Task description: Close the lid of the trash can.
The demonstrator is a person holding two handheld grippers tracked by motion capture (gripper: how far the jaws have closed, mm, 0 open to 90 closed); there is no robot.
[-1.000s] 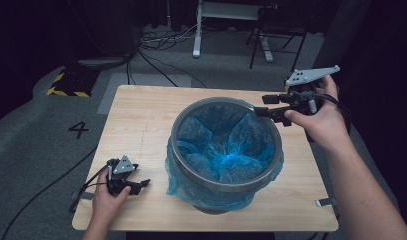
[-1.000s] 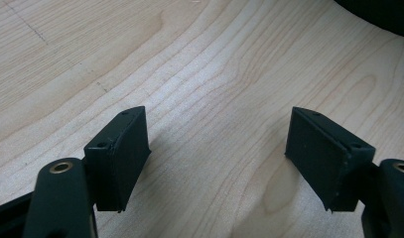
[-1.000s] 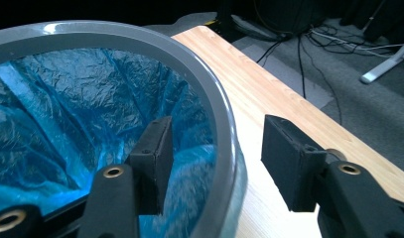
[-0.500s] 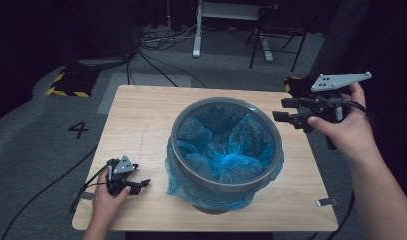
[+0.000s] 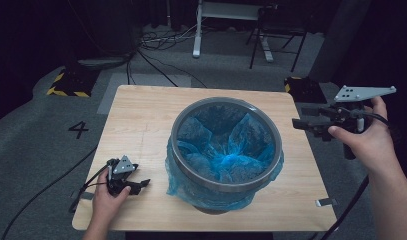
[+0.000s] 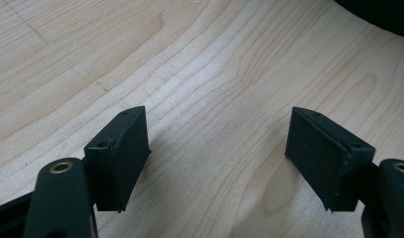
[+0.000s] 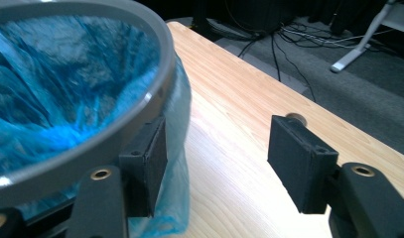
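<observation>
Black two-jaw tools (image 5: 311, 123) with brass-ringed screw holes, grey three-cornered plates, trailing black cables.

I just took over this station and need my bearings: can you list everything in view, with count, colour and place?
bin: one, grey rim, middle of the table
bin liner: one, blue plastic, inside the bin and folded down over its outside
table: one, light wood, centre of the high view
tape pieces: two, grey, on the table's near corners
number 4: one, black, on the grey floor left of the table
hazard tape: black and yellow, on the floor at the far left
cables: several, dark, on the floor beyond the table
stand legs: white, far floor
left gripper: one, black, open, resting on the table's near left
right gripper: one, black, open, off the table's right edge, nothing between its jaws
</observation>
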